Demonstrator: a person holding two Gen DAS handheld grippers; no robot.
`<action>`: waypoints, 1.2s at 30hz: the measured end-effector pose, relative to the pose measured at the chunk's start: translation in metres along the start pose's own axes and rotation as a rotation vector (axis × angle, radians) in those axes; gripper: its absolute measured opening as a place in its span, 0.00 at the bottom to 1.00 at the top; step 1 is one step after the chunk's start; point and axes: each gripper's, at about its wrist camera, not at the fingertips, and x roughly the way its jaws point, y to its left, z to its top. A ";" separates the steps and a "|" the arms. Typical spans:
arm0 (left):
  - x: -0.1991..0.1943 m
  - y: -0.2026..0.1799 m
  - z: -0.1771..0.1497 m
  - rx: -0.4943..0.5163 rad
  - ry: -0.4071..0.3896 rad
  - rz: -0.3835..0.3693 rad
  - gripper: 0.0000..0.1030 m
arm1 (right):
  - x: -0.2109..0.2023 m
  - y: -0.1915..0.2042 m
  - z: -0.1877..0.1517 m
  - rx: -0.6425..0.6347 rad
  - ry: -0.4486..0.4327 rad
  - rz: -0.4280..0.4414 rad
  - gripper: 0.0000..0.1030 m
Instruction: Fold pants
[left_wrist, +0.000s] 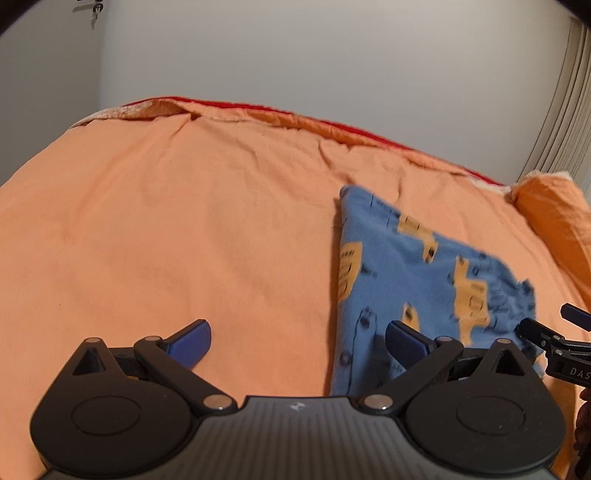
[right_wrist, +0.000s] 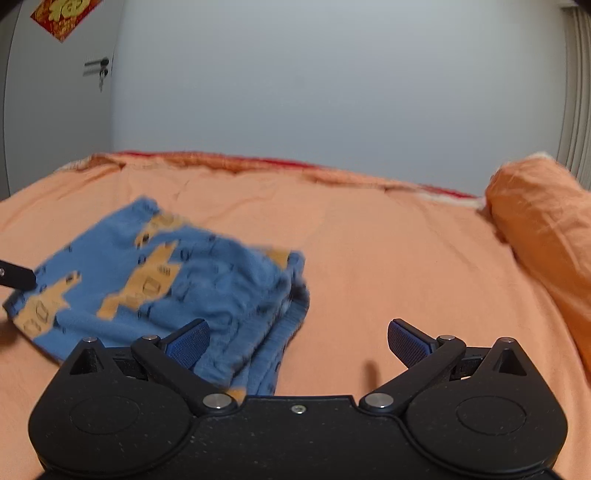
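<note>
The blue pants (left_wrist: 417, 280) with yellow digger prints lie folded into a compact pile on the orange bed sheet (left_wrist: 166, 229). In the right wrist view the pants (right_wrist: 166, 288) sit at the left, with the ribbed waistband toward the near right corner. My left gripper (left_wrist: 297, 345) is open and empty, with its right finger over the pants' left edge. My right gripper (right_wrist: 298, 345) is open and empty, with its left finger over the pile's near right corner. The right gripper's tip also shows at the right edge of the left wrist view (left_wrist: 554, 332).
An orange pillow (right_wrist: 543, 236) lies at the right end of the bed. A grey wall (right_wrist: 332, 92) runs behind the bed. A door with a lock (right_wrist: 99, 70) and a red poster is at far left. Bare sheet (right_wrist: 406, 266) spreads around the pants.
</note>
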 end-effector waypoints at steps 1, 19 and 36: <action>-0.001 0.000 0.006 0.002 -0.023 -0.008 1.00 | 0.001 -0.001 0.005 -0.003 -0.015 -0.007 0.99; 0.068 -0.016 0.057 0.064 0.016 0.001 1.00 | 0.069 -0.020 0.045 -0.062 0.080 0.140 0.99; 0.032 -0.018 0.004 0.047 0.072 -0.228 1.00 | 0.088 -0.070 0.027 0.320 0.215 0.622 0.99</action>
